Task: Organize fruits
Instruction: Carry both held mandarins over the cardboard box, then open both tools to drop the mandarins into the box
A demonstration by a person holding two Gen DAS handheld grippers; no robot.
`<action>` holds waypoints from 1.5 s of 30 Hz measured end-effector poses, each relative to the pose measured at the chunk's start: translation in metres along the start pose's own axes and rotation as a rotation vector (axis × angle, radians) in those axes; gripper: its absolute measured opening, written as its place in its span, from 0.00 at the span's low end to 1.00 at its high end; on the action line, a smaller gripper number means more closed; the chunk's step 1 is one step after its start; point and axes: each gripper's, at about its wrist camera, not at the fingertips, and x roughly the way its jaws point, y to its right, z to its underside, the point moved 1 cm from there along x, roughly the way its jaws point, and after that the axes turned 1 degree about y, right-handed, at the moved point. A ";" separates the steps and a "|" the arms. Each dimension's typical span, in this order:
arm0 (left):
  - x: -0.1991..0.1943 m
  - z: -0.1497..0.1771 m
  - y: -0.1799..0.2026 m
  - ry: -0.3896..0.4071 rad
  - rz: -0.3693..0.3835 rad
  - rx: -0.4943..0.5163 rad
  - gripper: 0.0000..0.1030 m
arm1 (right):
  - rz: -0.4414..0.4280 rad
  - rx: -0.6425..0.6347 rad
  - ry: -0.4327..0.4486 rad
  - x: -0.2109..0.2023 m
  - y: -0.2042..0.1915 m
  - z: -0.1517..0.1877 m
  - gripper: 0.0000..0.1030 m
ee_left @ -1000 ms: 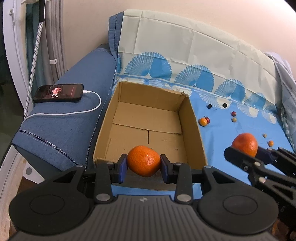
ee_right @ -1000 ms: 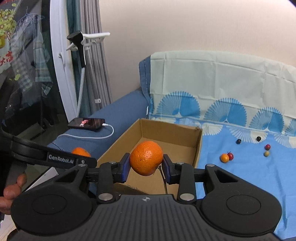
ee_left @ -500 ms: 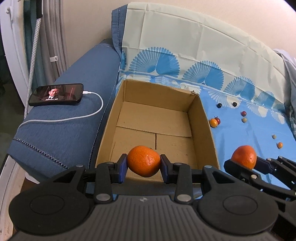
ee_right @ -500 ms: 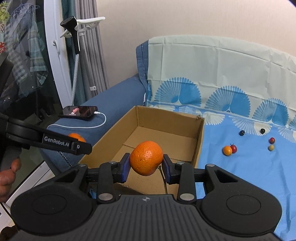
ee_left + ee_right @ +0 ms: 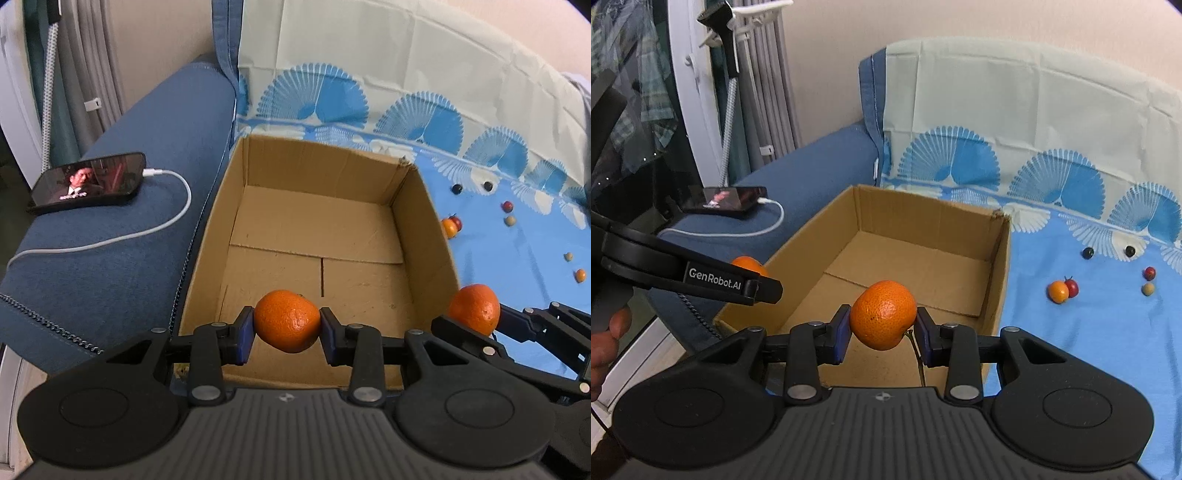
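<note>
My left gripper is shut on an orange mandarin, held just above the near edge of an open cardboard box whose bottom is bare. My right gripper is shut on a second mandarin with a thin stem hanging below it, also over the box's near end. In the left wrist view the right gripper and its mandarin show at the box's right wall. In the right wrist view the left gripper's mandarin peeks out behind its black finger.
The box sits on a sofa under a blue patterned cloth. Several small fruits lie on the cloth to the right, among them an orange and red pair. A phone on a white charging cable rests on the blue armrest at left. A person's hand holds the left gripper.
Both grippers have moved forward and down toward the box, each keeping its mandarin. The box now looks larger and nearer in both views.
</note>
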 end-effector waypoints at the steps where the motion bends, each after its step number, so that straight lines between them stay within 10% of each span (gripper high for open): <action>1: 0.007 -0.001 0.000 -0.011 -0.004 0.001 0.40 | 0.001 0.000 -0.010 0.006 0.001 0.000 0.37; 18: 0.100 -0.006 0.002 -0.142 -0.053 0.055 0.40 | 0.005 -0.021 -0.159 0.097 0.012 0.013 0.37; 45: 0.149 0.000 -0.003 -0.203 -0.101 0.061 0.40 | 0.031 -0.053 -0.239 0.134 0.017 0.030 0.37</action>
